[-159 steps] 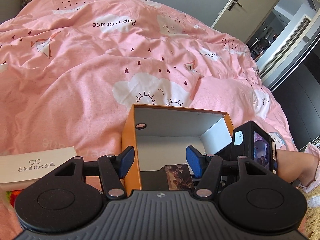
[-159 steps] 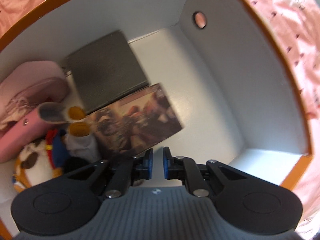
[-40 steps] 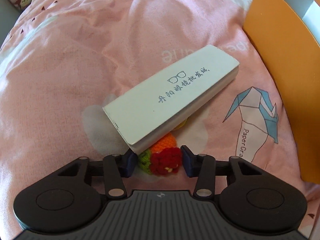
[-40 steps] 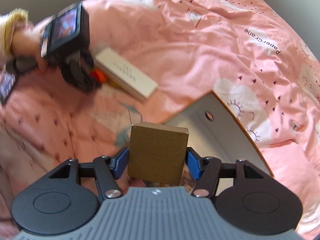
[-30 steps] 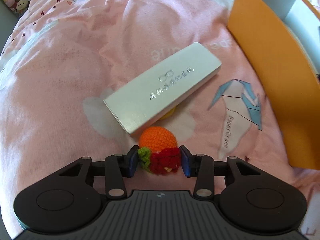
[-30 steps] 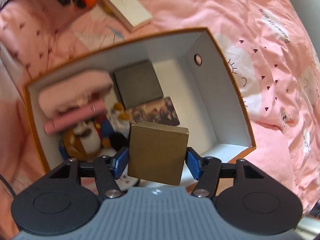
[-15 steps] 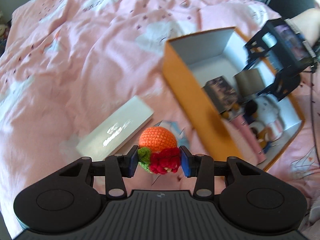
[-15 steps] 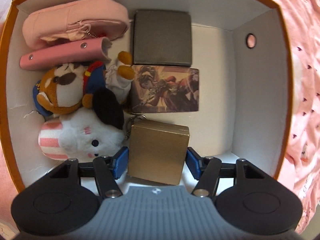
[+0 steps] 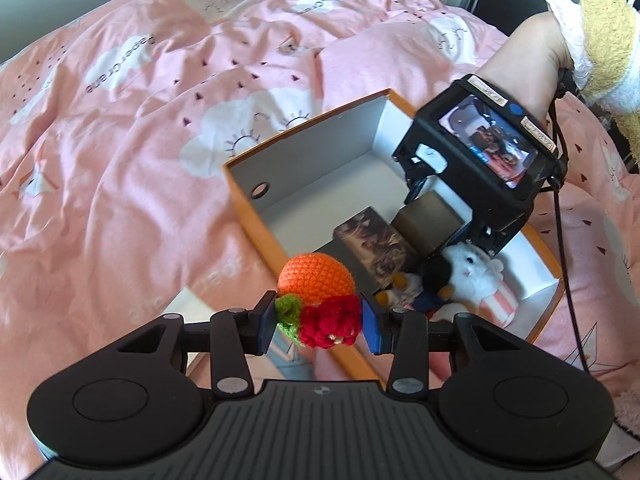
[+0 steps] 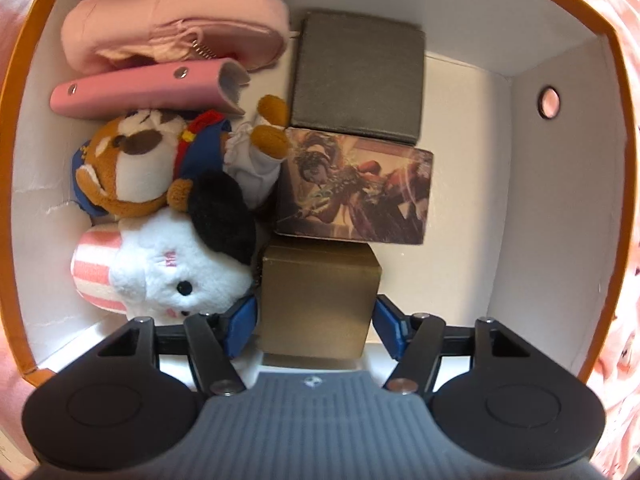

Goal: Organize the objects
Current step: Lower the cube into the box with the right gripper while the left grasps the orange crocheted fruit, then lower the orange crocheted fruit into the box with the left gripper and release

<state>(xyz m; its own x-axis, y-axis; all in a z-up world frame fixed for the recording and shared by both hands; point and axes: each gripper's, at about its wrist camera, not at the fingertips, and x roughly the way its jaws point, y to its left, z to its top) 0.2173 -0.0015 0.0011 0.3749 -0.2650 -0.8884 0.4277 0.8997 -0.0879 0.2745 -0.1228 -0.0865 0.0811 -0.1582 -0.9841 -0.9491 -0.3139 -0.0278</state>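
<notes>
Left gripper (image 9: 318,322), jaws clamped on a crocheted toy (image 9: 318,300): an orange knitted ball with a red ruffled flower and a green leaf, held in the air beside the near wall of the box (image 9: 256,216). The box is orange card outside, smooth white inside, with a round finger hole, and lies on a rumpled pink bed cover (image 9: 120,128).

Right gripper (image 10: 316,322), pointing down into the box (image 10: 560,208). Its jaws have just been opening; the matt gold carton (image 10: 318,300) stands between them on the box floor, with the pads slightly clear of its sides. Beside it lie a printed rectangular pack (image 10: 356,192), a grey square case (image 10: 358,80), two plush animals (image 10: 160,208), and pink pouches (image 10: 172,52).
</notes>
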